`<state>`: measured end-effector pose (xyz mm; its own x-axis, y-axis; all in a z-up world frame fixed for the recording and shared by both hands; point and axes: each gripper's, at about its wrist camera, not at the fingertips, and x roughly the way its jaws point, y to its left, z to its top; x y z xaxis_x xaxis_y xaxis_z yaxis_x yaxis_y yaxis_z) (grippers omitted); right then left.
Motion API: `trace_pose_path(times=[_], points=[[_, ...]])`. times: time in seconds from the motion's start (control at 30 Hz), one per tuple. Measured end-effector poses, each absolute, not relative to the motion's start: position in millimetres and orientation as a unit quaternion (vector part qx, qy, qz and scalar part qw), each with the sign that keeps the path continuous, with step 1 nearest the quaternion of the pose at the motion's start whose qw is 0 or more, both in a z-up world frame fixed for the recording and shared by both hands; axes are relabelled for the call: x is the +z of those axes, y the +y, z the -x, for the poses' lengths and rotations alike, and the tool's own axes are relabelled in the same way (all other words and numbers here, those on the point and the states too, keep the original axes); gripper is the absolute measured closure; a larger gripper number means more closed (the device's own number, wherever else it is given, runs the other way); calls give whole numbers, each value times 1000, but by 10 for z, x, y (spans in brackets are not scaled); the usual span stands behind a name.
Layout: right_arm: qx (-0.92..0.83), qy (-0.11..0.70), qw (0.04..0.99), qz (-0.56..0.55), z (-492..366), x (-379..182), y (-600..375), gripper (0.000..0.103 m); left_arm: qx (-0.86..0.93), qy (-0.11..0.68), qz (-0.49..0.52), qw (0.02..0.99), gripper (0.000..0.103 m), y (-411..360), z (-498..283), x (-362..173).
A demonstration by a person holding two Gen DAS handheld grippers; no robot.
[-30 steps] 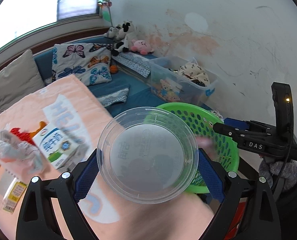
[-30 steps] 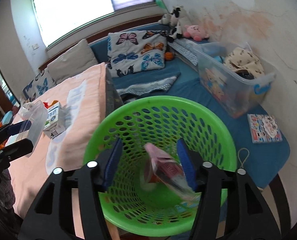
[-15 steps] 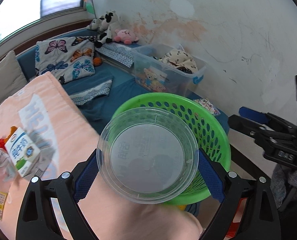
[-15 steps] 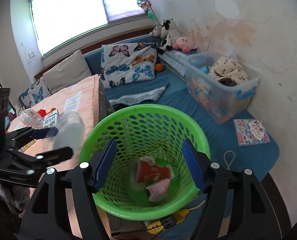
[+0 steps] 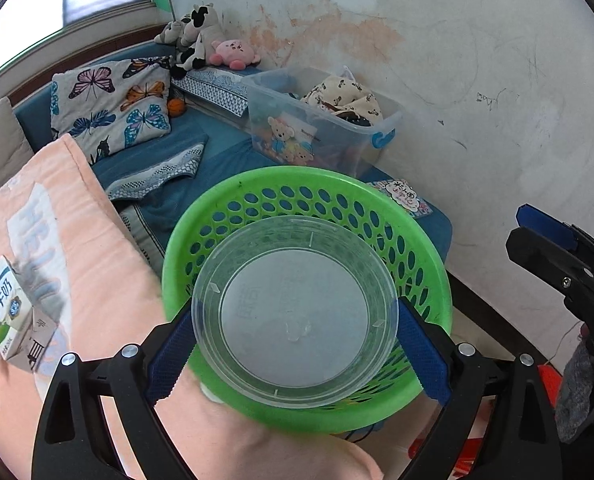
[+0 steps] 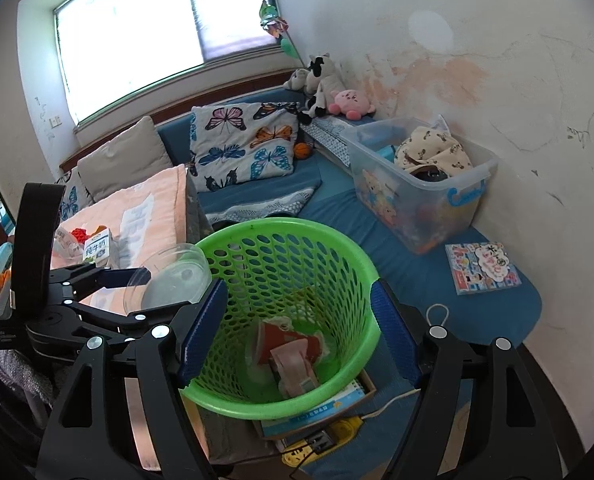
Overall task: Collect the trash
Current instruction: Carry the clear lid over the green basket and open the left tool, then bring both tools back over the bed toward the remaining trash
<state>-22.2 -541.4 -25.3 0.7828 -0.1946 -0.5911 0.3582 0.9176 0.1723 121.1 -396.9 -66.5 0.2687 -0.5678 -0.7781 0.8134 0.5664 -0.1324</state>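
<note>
My left gripper (image 5: 295, 310) is shut on a clear round plastic container (image 5: 293, 320) and holds it over the near rim of the green basket (image 5: 305, 184). In the right wrist view the same container (image 6: 177, 276) hangs at the left edge of the basket (image 6: 281, 226), held by the left gripper (image 6: 165, 286). My right gripper (image 6: 297, 286) stands open above the basket with nothing between its fingers. A red paper cup (image 6: 293, 340) and a pink wrapper (image 6: 293, 368) lie in the basket's bottom. A milk carton (image 5: 3, 312) sits on the peach blanket (image 5: 97, 280).
A clear storage box (image 6: 425, 188) with toys and cloth stands by the stained wall. A picture book (image 6: 481, 268) lies on the blue mat. Butterfly pillow (image 6: 241, 140) and plush toys (image 6: 329, 92) are behind. A yellow power strip (image 6: 317, 440) and cable lie under the basket.
My left gripper carried the container from over the blanket to above the basket. My right gripper opened, the pink wrapper fell into the basket, and the gripper drew back.
</note>
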Motion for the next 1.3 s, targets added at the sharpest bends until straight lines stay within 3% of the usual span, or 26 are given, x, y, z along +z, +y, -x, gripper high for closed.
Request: trace_pose_path(times=[0.53, 1.3], points=[[-119, 292, 940, -129, 68, -176, -5182, 27, -426, 398, -143, 800, 10, -3640, -1207, -525], [-4, 308, 948, -75, -799, -44, -4327, 24, -279, 374, -84, 880, 10, -1840, -1806, -227]])
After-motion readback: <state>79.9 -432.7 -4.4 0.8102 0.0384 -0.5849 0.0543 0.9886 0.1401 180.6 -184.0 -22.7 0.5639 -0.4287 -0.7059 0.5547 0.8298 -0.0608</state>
